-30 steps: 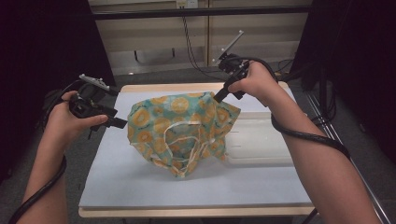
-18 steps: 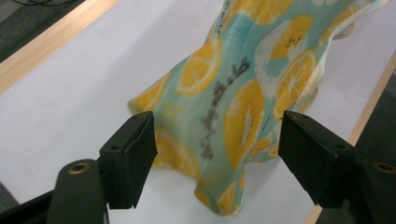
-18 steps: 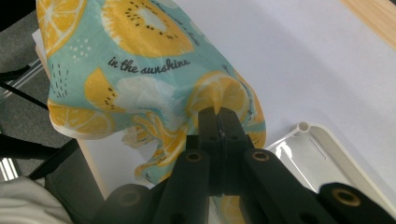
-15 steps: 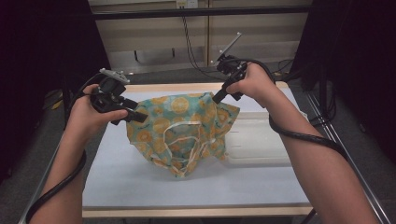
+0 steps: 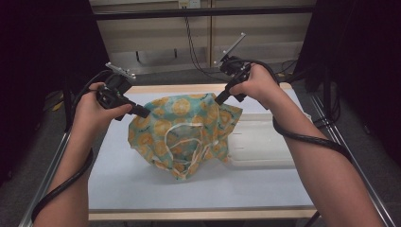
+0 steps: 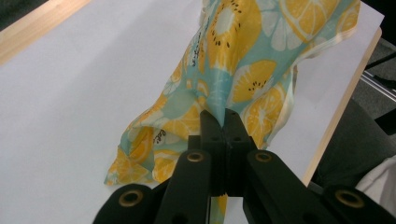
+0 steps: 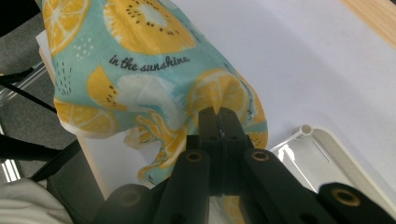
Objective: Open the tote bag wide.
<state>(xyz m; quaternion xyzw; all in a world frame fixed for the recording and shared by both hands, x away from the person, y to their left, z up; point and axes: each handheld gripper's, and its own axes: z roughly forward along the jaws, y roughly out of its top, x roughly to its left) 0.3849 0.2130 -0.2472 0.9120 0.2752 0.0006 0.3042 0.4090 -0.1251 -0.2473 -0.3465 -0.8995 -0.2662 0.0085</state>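
Note:
A teal cloth with orange and lemon slices hangs over the white table, its top edge lifted at two corners. My left gripper has just been closing and now pinches the cloth's left corner; in the left gripper view the jaws meet on a fold of the cloth. My right gripper is shut on the right corner, and the right gripper view has the fabric bunched between its closed jaws. The cloth's lower part with its white trim rests crumpled on the table.
A white plastic tray lies on the table to the right of the cloth, partly under it; its corner is in the right gripper view. The table has a wooden edge. Black cables trail from both grippers.
My left gripper moved right from off the table's left edge to the cloth's left corner and closed on it. The right gripper kept still, holding its corner.

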